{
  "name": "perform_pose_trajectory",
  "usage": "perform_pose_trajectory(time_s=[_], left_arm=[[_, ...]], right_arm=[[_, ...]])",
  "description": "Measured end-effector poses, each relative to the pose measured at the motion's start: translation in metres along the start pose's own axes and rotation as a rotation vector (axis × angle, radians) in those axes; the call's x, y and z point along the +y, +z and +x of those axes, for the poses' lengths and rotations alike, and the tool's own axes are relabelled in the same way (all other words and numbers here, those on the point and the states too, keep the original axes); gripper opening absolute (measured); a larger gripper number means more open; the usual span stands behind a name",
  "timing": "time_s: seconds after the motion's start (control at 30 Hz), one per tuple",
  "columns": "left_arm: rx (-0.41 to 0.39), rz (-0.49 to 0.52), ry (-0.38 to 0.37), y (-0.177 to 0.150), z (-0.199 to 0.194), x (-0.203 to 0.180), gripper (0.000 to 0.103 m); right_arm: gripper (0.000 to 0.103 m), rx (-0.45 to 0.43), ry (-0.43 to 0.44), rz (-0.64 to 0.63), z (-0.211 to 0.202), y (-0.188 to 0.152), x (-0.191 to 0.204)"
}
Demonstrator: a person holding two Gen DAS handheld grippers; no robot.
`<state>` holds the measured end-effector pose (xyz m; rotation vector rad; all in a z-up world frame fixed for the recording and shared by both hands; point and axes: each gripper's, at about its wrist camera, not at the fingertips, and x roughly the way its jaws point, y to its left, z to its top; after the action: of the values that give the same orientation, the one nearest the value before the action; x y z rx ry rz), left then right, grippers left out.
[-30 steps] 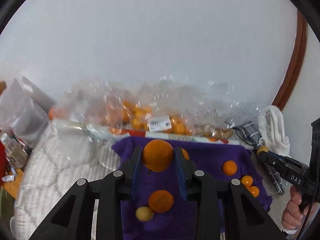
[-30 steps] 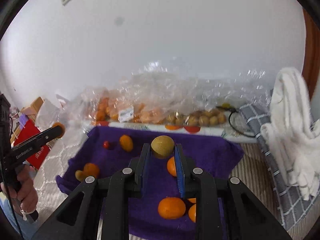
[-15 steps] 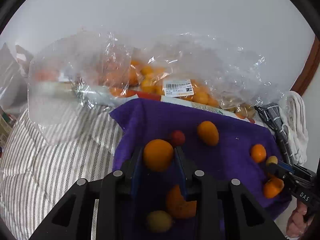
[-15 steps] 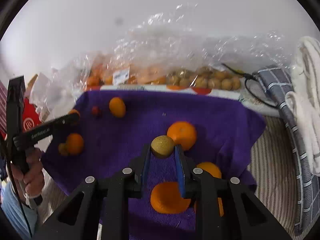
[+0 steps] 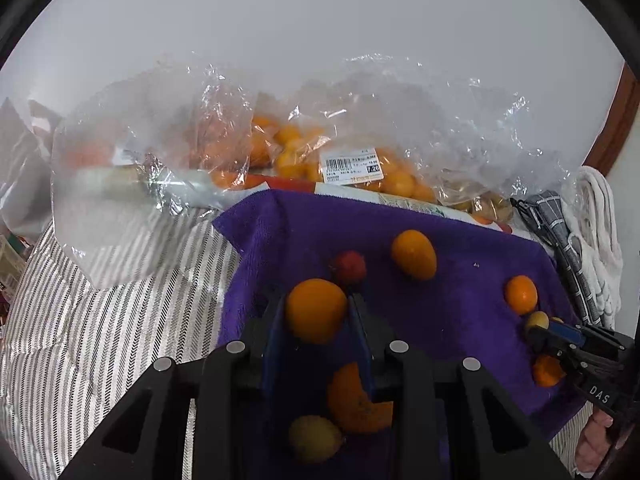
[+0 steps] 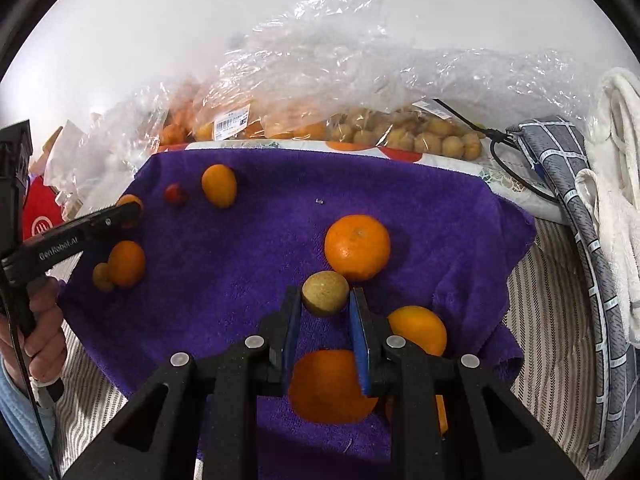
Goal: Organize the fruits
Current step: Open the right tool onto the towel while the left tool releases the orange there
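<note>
Small orange [image 5: 316, 310] held tight between the two blue pads of the left gripper [image 5: 317, 316], low over the purple towel [image 5: 460, 280], near the towel's left edge. Red berry [image 5: 349, 267] just past it at 1 o'clock, almost touching. Oval orange [image 5: 414, 254] farther out at 2 o'clock, with bare purple all around. Under the fingers, at 6 o'clock, a cut orange piece [image 5: 356, 404] and a little yellow fruit [image 5: 314, 438] side by side. Striped blanket [image 5: 100, 328] off the towel's edge at 9 o'clock, open and flat.

Round brown-green fruit [image 6: 325, 294] pinched in the right gripper [image 6: 325, 312], over the middle of the same towel [image 6: 260, 240]. Big orange [image 6: 357, 247] right behind it at 1 o'clock, very close. Another orange [image 6: 418, 330] at 3 o'clock beside the right finger, and one more [image 6: 330, 386] under the fingers at 6 o'clock. Wide open purple from 10 to 12 o'clock. Towel's right edge at 3 o'clock, then striped blanket, then a gray checked cloth [image 6: 580, 208] and white towel [image 6: 616, 200].

Clear bags of fruit [image 6: 320, 120] along the far edge at 12 o'clock, against the wall.
</note>
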<state>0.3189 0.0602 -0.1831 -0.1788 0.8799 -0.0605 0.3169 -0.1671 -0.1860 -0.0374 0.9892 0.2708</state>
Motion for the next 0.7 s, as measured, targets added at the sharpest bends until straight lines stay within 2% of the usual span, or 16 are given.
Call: perform_pose_trajectory(time_s=[0.57, 0.7], left_arm=[[0.022, 0.013, -0.005, -0.003, 0.0036, -0.001, 0.03], [0.017, 0.01, -0.018, -0.0023, 0.0023, -0.0007, 0.031]], right_arm=[[0.025, -0.015, -0.016, -0.013, -0.0018, -0.0035, -0.0008], [0.031, -0.017, -0.003, 0.003, -0.0037, -0.0033, -0.0026]])
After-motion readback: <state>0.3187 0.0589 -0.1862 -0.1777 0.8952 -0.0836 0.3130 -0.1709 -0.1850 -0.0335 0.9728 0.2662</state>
